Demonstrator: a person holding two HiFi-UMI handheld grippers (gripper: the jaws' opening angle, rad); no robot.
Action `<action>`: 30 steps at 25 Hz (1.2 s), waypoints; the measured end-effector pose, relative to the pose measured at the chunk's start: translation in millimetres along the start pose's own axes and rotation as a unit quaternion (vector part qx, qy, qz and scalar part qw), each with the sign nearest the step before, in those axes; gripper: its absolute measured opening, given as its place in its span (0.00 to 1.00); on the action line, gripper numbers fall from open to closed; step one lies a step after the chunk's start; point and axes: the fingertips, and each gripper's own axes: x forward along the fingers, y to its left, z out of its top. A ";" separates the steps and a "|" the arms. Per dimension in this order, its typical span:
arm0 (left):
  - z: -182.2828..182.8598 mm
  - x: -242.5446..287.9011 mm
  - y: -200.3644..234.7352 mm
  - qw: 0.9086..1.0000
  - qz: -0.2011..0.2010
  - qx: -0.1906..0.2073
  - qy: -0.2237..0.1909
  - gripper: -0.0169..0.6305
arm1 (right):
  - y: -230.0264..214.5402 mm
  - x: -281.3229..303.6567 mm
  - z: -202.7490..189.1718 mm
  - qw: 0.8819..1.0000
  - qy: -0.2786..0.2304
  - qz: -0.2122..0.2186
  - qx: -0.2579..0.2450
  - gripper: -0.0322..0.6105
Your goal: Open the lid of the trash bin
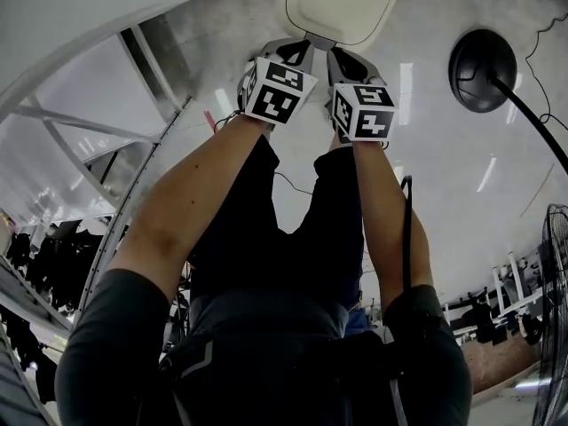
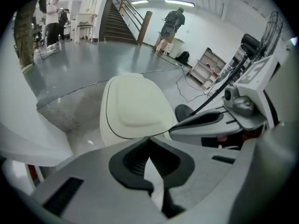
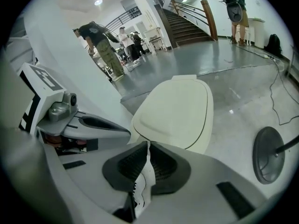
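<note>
**Both grippers at the front edge of the bin, lid still down**

- Nearest you: your forearms reach straight down and forward, side by side. The left gripper and right gripper sit close together, their marker cubes nearly level with each other.
- Jaws: on both grippers the jaws are together at the tips and clamp nothing. Only floor shows through the slit behind them.
- Likely reason for that hold: closed tips make a firm wedge. With both pointing steeply down at the lid's near edge, you look set to push or hook that edge, not pinch it. Two points of contact would keep the lid from twisting.
- The trash bin lid lies just beyond the jaw tips, on the floor in front of your feet. It is cream, rounded and lies flat on the bin. I can't tell whether either tip is touching it yet.
- Contents: none visible. The bin is shut, so what's inside is unknown.
- Beside it: a white desk is on your left. A black round base with its pole is on your right, well clear of the lid.
- Farther off: a staircase, with people standing about the hall.
</note>
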 end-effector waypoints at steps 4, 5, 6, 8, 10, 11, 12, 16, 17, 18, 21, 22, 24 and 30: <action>-3.5 8.6 4.4 1.000 0.000 -0.006 0.000 0.04 | 0.0 11.4 -4.1 1.000 -0.002 0.000 0.002 0.11; -5.5 10.9 4.3 1.000 -0.001 -0.005 0.002 0.04 | 0.2 13.0 -5.5 1.000 -0.002 0.002 0.004 0.11; -7.1 13.6 4.1 1.000 -0.002 -0.005 0.005 0.04 | -0.1 14.2 -6.9 1.000 -0.001 0.002 0.004 0.11; -8.8 19.0 4.5 1.000 -0.002 -0.004 0.007 0.04 | -1.6 17.4 -9.9 1.000 0.001 -0.004 -0.005 0.11; -11.6 23.1 4.6 1.000 -0.005 0.000 0.010 0.04 | -3.1 21.3 -13.9 1.000 0.002 -0.012 -0.007 0.11; -13.6 24.9 3.9 1.000 -0.008 0.003 0.012 0.04 | -3.7 22.8 -15.5 1.000 0.000 -0.015 -0.003 0.11; -14.9 26.6 2.9 1.000 -0.011 0.004 0.014 0.04 | -4.3 23.8 -16.0 1.000 -0.002 -0.016 0.001 0.11; -13.8 29.7 2.4 1.000 -0.013 0.013 0.013 0.04 | -6.1 26.9 -14.8 1.000 -0.004 -0.019 -0.004 0.11; -15.2 29.7 2.5 1.000 -0.012 0.016 0.013 0.04 | -6.2 27.6 -16.0 1.000 -0.001 -0.020 -0.001 0.10; -16.7 29.8 2.5 1.000 -0.011 0.017 0.013 0.04 | -6.4 27.9 -17.2 1.000 0.001 -0.022 0.003 0.10; -17.1 31.1 3.0 1.000 -0.010 0.009 0.015 0.04 | -7.9 28.6 -17.4 1.000 0.003 -0.025 0.003 0.09; -17.0 31.4 3.5 1.000 -0.008 0.007 0.016 0.04 | -7.9 29.3 -17.5 1.000 0.004 -0.028 0.000 0.09; -18.3 31.9 3.7 1.000 -0.001 0.012 0.020 0.04 | -7.2 30.4 -19.4 0.999 0.003 -0.033 -0.008 0.09; -20.8 33.5 4.7 1.000 0.010 0.009 0.020 0.04 | -7.0 31.8 -21.0 1.000 0.003 -0.030 -0.002 0.09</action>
